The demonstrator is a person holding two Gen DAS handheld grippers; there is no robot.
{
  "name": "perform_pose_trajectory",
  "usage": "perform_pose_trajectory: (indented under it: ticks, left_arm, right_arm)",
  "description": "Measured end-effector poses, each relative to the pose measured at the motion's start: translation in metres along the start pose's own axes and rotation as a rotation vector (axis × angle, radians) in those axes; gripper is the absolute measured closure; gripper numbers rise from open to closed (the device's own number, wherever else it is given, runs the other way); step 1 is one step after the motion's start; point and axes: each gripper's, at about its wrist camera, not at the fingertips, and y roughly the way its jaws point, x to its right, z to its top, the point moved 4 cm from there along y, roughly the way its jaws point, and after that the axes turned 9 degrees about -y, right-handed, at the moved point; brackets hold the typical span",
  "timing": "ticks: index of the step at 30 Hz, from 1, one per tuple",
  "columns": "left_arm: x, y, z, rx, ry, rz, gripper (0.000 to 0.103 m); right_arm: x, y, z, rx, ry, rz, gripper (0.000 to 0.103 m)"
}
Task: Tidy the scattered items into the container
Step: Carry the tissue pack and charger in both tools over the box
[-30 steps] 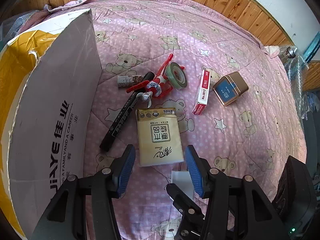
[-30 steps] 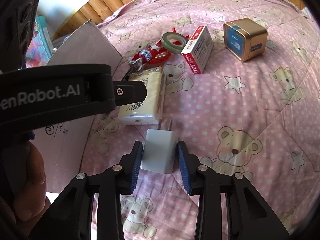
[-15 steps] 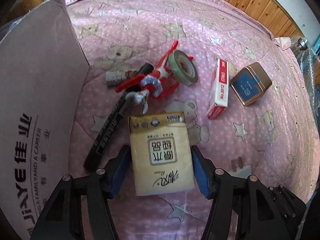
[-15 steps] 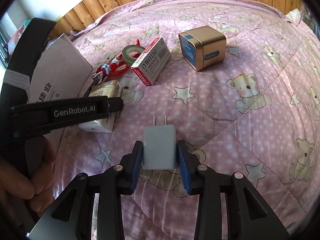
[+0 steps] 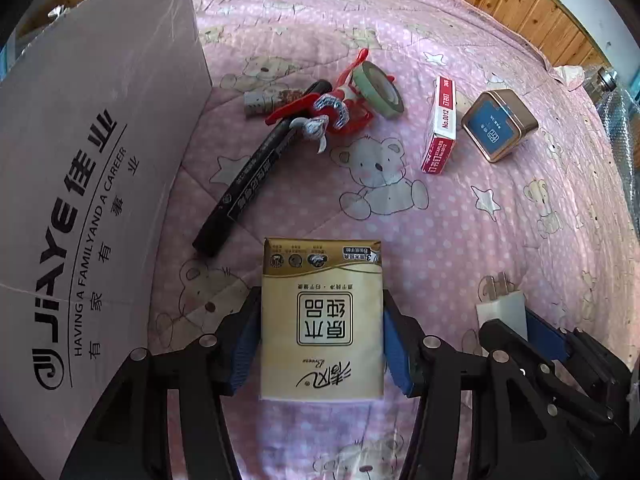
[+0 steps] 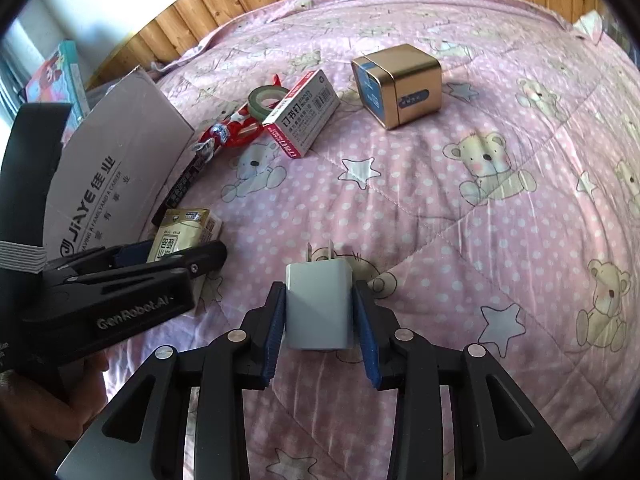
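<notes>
My left gripper (image 5: 320, 346) is shut on a beige tissue pack (image 5: 320, 320), its blue pads pressed against both long sides. The pack (image 6: 184, 236) also shows in the right wrist view, tilted just above the quilt in the left gripper (image 6: 168, 256). A white plug charger (image 6: 318, 308), prongs pointing away, sits in my right gripper (image 6: 320, 320), which is shut on it. The cardboard box (image 5: 80, 200) stands close on the left, its printed flap upright. On the quilt lie a black marker (image 5: 256, 168), a red toy (image 5: 332, 108), a green tape roll (image 5: 380, 88), a staples box (image 5: 440, 128) and a gold tin (image 5: 498, 126).
A pink bear-print quilt (image 6: 500, 240) covers the bed, with a wooden wall behind. A small grey cylinder (image 5: 260, 100) lies by the marker tip. A hand (image 6: 40, 420) holds the left gripper's handle. Books (image 6: 52, 76) lean beyond the box.
The left gripper moved forward around the tissue pack, closed on it and drew it back from the marker. The right gripper lifted the charger off the quilt.
</notes>
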Motion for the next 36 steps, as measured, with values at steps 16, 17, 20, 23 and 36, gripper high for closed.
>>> perform_pose_trajectory:
  ticks: [16, 17, 20, 23, 36]
  left_arm:
    - [-0.017, -0.034, -0.066, 0.014, -0.034, -0.029, 0.051]
    - [-0.019, -0.037, -0.069, 0.011, -0.039, -0.029, 0.051]
    - [-0.025, -0.053, -0.077, 0.029, -0.056, -0.052, 0.051]
    - [-0.029, -0.057, -0.100, 0.024, -0.059, -0.052, 0.051]
    - [-0.018, -0.076, -0.135, 0.094, 0.025, -0.067, 0.051]
  right_arm:
    - [-0.022, -0.007, -0.009, -0.066, -0.120, -0.159, 0.071]
    - [-0.024, -0.013, -0.013, -0.073, -0.096, -0.127, 0.071]
    - [-0.027, -0.021, -0.035, -0.079, -0.087, -0.113, 0.071]
    - [-0.033, -0.024, -0.045, -0.046, -0.120, -0.156, 0.071]
    - [-0.040, -0.058, -0.069, -0.023, -0.017, -0.156, 0.072]
